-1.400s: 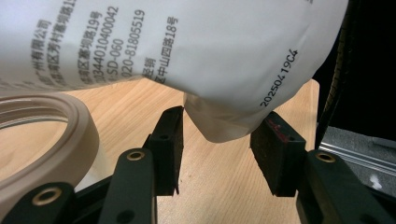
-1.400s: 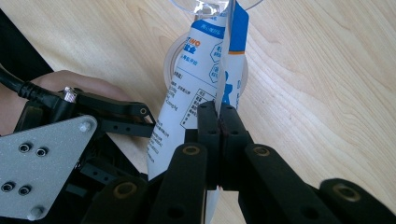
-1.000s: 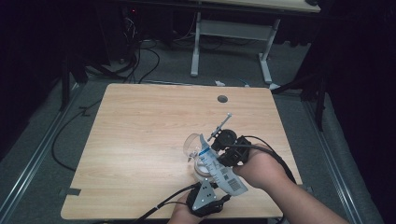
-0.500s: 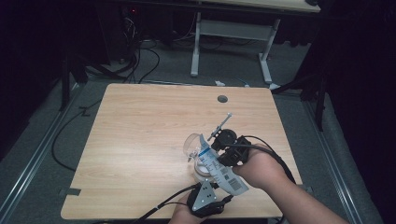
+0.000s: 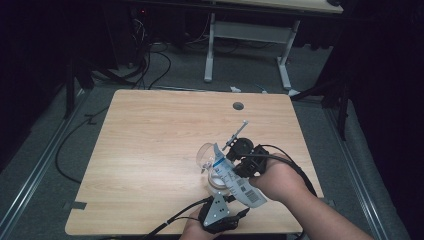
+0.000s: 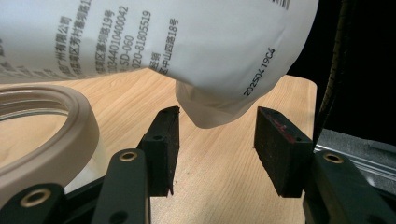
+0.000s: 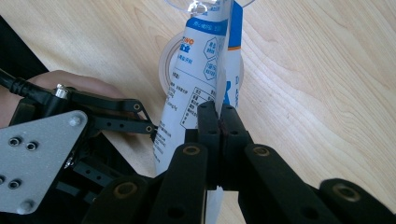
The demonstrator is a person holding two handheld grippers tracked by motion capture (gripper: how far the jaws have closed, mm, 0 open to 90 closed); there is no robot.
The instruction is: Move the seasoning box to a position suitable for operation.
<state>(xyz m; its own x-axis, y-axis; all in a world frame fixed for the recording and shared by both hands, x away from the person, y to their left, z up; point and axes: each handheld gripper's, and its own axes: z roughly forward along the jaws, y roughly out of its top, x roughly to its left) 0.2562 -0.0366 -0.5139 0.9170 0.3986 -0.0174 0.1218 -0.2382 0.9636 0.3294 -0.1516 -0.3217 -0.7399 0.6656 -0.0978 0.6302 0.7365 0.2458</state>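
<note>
Lower centre of the high view: right gripper point(image 7: 218, 122) pinches a white-and-blue printed plastic pouch point(image 5: 234, 176) above a beige-rimmed clear jar point(image 5: 209, 159); left gripper point(image 6: 215, 140), jaws parted, just released its corner.

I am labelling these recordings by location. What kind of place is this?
Probably a lab or recording workspace, not a home: a bare wooden table with a cable hole, loose cables on the floor, and another desk's metal frame in the dark behind.
</note>
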